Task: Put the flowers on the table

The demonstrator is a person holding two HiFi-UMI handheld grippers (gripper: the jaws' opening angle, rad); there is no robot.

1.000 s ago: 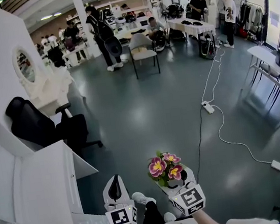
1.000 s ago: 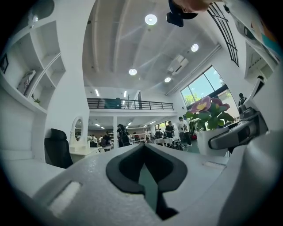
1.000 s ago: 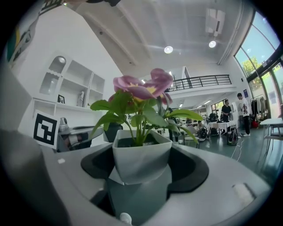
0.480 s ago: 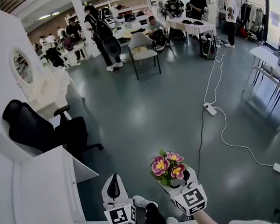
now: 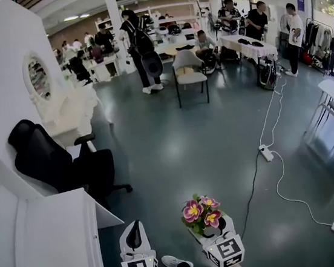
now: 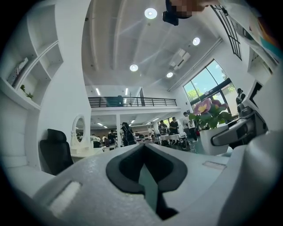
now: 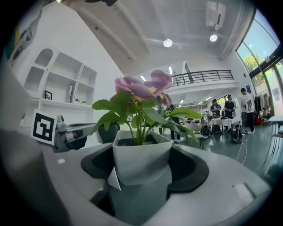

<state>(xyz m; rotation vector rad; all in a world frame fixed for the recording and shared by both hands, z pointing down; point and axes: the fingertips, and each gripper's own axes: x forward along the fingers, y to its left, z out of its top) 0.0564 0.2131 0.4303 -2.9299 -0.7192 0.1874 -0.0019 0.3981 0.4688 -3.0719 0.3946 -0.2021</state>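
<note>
A small white pot [image 7: 140,160] of pink and yellow flowers [image 5: 200,210] sits between the jaws of my right gripper [image 5: 213,232], which is shut on the pot's sides and holds it upright over the grey floor. The blooms [image 7: 142,86] rise straight ahead in the right gripper view. My left gripper [image 5: 136,240] is carried beside it on the left, jaws together, with nothing in them. In the left gripper view its jaws [image 6: 146,170] meet in the middle, and the pot [image 6: 211,140] shows at the right.
A white shelf unit [image 5: 52,236] stands close on the left, with a black office chair [image 5: 55,166] and a white vanity table with an oval mirror [image 5: 60,110] beyond it. Cables and a power strip [image 5: 266,153] cross the floor. A grey chair [image 5: 190,75], tables and several people fill the back.
Both grippers have travelled across the floor together, the pot still held. The room's far end has slid to the right in the head view, and the shelf unit looms closer.
</note>
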